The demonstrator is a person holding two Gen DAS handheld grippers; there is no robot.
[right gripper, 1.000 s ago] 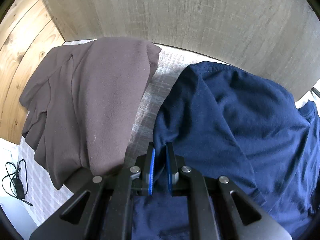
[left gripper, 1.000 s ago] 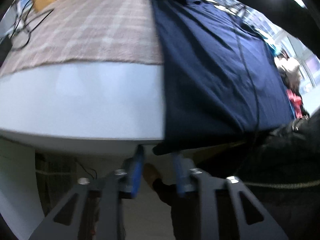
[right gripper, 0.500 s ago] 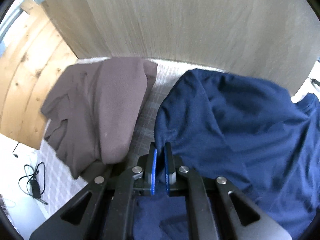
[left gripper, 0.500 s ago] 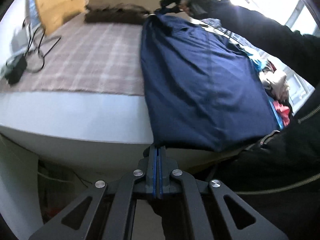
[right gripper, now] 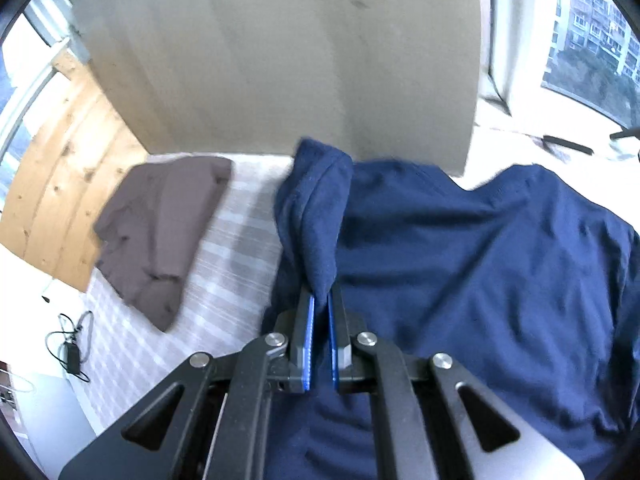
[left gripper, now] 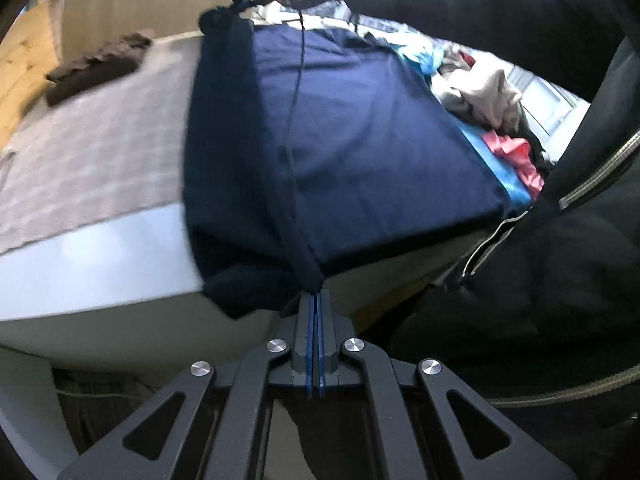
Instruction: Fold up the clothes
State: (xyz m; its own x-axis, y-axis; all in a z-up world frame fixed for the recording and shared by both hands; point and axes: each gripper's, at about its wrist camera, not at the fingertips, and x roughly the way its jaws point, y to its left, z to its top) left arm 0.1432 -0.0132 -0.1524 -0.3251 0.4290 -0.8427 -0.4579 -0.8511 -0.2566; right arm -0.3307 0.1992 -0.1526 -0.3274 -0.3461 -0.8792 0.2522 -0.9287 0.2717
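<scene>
A navy shirt [left gripper: 360, 128] lies along the table [left gripper: 100, 256], its hem at the near edge and hanging a little over it. A checked cloth [left gripper: 92, 152] covers the tabletop to the shirt's left, stopping short of the near edge, where bare white shows. At the far left corner sits a folded brown garment [right gripper: 160, 236], apart from the shirt, with a wooden panel behind it. A heap of mixed clothes [left gripper: 488, 100] lies against the shirt's right side. A black cable [left gripper: 294, 92] runs across the shirt, and a charger [right gripper: 70, 352] with its cord lies at the left edge.

The left gripper [left gripper: 315, 320] is just off the near edge, its blue pads pressed together on the shirt's hem corner, lifting a fold. The right gripper [right gripper: 320, 320] is held over the far end, its pads nearly together, pinching a bunched fold of the shirt's shoulder edge raised off the table. A dark sleeve [left gripper: 460, 4] reaches across above the shirt to the far end.
</scene>
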